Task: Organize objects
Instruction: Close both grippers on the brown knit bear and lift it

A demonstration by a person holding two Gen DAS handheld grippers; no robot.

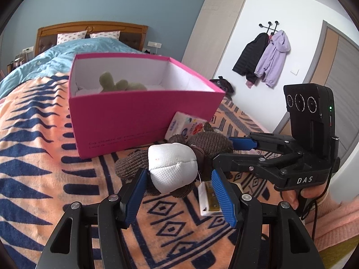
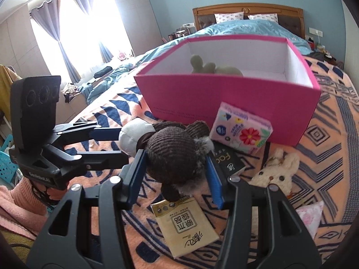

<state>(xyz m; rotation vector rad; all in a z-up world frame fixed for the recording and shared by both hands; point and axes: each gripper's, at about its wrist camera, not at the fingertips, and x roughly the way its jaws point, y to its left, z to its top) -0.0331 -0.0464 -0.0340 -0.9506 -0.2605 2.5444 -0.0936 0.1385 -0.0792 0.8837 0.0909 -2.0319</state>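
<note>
Right, we've got both grippers on the brown plush toy (image 2: 172,154), which lies on the patterned blanket (image 1: 33,157) just in front of the pink box (image 1: 143,114). Our left gripper (image 1: 179,179) brackets its white end, pads (image 1: 136,192) either side, jaws mid-wide; contact looks close but we can't confirm a squeeze. Our right gripper (image 2: 175,174) straddles the brown ribbed end w/ blue pads (image 2: 139,174) touching or nearly so, prob. gripping, not certain.

Key relation: the toy's long axis runs roughly across between the two tools, white end to the left one, brown end to the right one, and the box opening sits beyond and above, so we judge the coming move as up and fwd over the near wall.

A green plush (image 2: 213,68) is already inside the box, mostly hidden by the wall. The toy's underside and a tag by the left pad are hard to read. A floral tissue pack (image 2: 241,132), dark packet (image 2: 226,160), yellow packet (image 2: 186,224) and white bunny (image 2: 276,170) lie near.
</note>
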